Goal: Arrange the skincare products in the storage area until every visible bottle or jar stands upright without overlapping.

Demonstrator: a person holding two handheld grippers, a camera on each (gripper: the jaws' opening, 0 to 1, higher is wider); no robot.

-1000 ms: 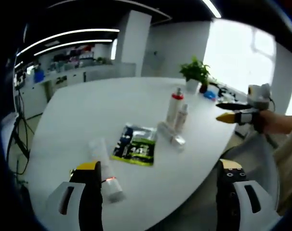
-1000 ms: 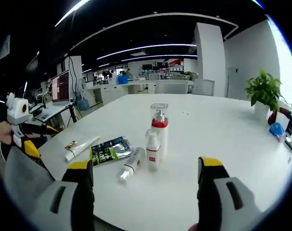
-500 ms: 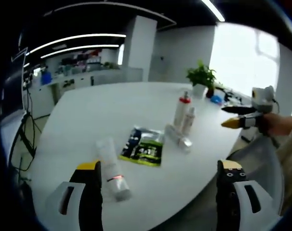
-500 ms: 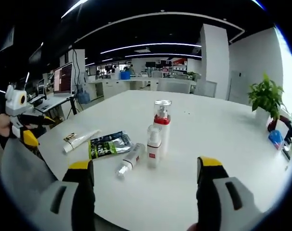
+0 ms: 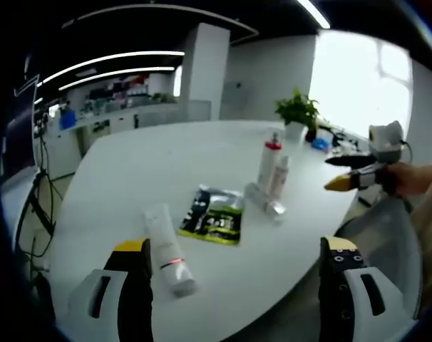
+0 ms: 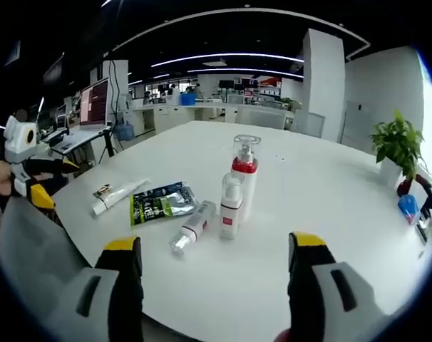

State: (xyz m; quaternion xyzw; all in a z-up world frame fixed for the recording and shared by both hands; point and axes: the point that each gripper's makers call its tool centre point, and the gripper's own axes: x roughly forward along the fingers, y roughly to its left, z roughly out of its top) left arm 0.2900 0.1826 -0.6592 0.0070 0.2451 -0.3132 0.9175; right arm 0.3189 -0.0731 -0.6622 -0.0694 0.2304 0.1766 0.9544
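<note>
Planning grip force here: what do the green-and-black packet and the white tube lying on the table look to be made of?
The packet looks like glossy foil or plastic film: it lies flat, crinkled, with bright glints. The tube looks like soft matte white plastic, flattened at one end, though the fisheye blur leaves the exact material open.

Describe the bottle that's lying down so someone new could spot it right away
On the white table, find the two upright pump bottles. The lying bottle rests on its side beside them, next to the green sachet; it alone among the bottles is toppled.
</note>
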